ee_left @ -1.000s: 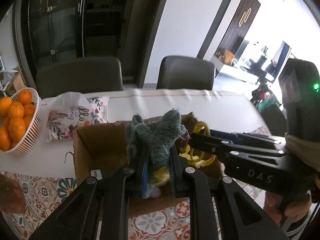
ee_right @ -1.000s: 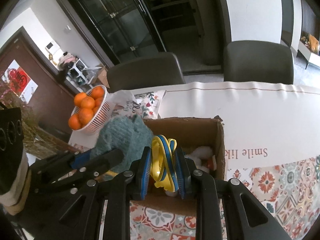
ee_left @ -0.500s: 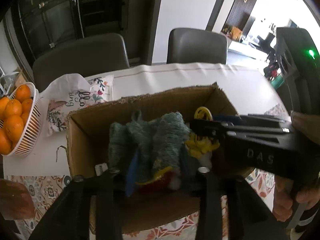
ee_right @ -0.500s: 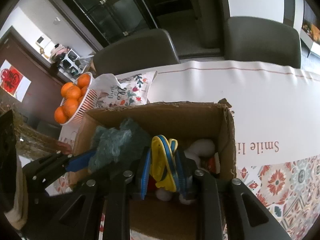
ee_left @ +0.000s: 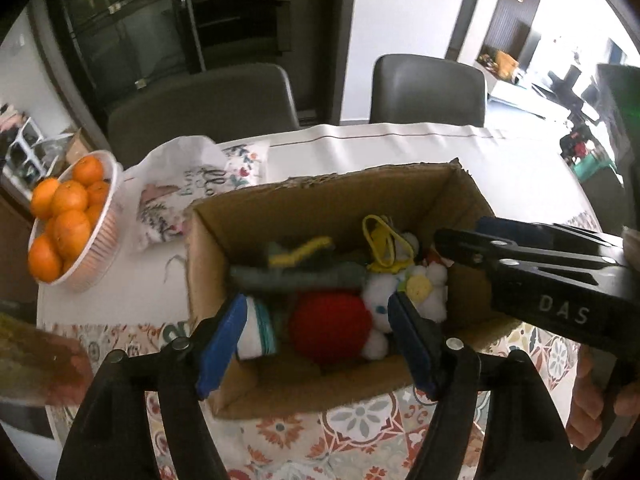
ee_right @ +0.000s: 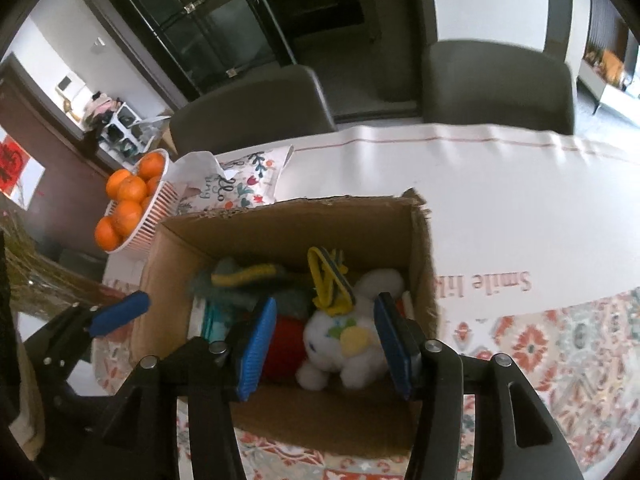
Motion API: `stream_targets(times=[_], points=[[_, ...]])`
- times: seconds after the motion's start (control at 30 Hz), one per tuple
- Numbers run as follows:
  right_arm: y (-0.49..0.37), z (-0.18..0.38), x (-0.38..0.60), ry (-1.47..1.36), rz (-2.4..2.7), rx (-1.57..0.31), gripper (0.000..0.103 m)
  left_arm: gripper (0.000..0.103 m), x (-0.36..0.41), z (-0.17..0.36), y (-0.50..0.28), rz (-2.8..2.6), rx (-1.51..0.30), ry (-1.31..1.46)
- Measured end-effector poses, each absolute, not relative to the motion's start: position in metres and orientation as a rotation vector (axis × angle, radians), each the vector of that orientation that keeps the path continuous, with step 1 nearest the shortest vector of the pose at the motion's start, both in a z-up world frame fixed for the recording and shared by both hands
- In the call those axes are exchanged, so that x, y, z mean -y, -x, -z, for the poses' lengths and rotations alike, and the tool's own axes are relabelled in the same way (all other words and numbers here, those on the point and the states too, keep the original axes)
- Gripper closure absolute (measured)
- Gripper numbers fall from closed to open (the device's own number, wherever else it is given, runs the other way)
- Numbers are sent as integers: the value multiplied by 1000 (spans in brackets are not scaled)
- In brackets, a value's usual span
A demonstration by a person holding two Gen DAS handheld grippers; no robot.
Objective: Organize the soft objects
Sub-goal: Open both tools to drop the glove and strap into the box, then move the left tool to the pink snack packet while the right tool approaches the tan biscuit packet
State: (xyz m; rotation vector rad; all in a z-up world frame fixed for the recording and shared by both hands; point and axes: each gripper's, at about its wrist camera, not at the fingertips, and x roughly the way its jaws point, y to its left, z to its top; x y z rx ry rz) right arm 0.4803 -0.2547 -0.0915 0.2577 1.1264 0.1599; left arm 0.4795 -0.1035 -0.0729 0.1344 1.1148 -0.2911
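An open cardboard box point(ee_left: 208, 264) stands on the table and holds several soft toys. A green knit toy point(ee_left: 296, 276) with yellow trim lies in it beside a yellow and blue strap item point(ee_left: 384, 248). Nearer are a white plush point(ee_left: 384, 300) and a red ball point(ee_left: 328, 328). My left gripper point(ee_left: 318, 320) hangs over the box's near side. Its jaws are opening and its pads press on nothing. My right gripper point(ee_right: 326, 340) hovers above the white plush point(ee_right: 344, 340); its jaws are opening too, clear of the toys. The green toy point(ee_right: 240, 276) and strap item point(ee_right: 328, 280) lie loose.
A white basket of oranges point(ee_left: 72, 220) sits at the table's left. A printed pouch point(ee_left: 192, 196) lies behind the box. Two grey chairs point(ee_left: 200, 108) point(ee_left: 428, 88) stand at the far edge. A hand point(ee_left: 588, 408) holds the right gripper point(ee_left: 460, 236) close on my right.
Both grippers have gone from shut to open. The green knit toy left the left gripper and the yellow and blue strap item left the right; both now lie in the box. Both views tipped downward.
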Motion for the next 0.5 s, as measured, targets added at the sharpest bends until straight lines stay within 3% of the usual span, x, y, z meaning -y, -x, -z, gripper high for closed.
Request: stream_targets(times=[0.5], points=[[-400, 45, 238, -121, -105, -1037, 50, 31, 77, 32, -400, 240, -1023, -100]])
